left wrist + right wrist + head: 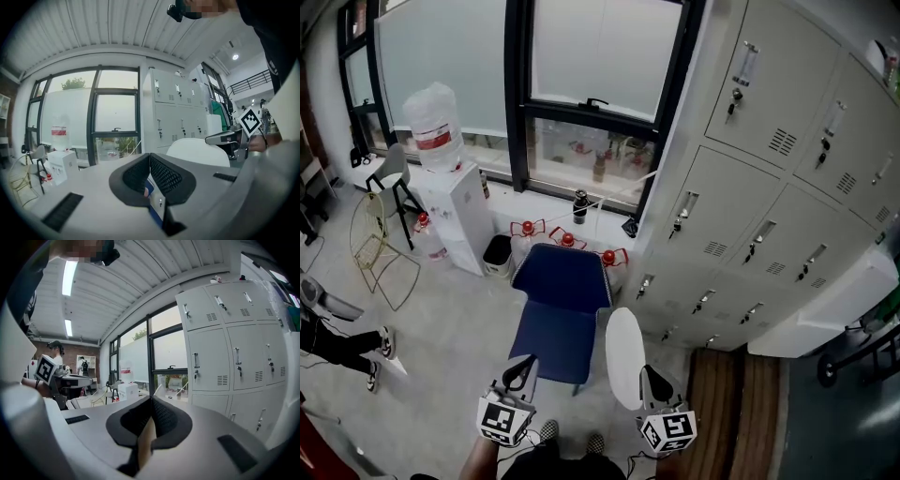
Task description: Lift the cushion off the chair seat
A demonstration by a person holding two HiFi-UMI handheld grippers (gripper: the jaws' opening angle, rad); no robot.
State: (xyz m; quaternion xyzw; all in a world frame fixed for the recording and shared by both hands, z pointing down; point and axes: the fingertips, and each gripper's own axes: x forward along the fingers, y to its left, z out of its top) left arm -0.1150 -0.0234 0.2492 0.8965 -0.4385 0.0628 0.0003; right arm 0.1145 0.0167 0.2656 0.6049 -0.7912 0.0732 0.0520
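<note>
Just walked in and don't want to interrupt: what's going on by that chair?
A person holds a left claw and right claw in front of the blue chair. Its seat is bare; a white oval cushion stands on edge just right of it, beside the right claw. Both claws are shut with nothing visibly pinched, so what holds the cushion up is unclear.

Head looks down — gripper views level.

Chair (563, 295) matt plastic; cushion (624, 354) smooth, matt; lockers (773, 192) smooth painted metal; floor (455, 328) dull concrete.
</note>
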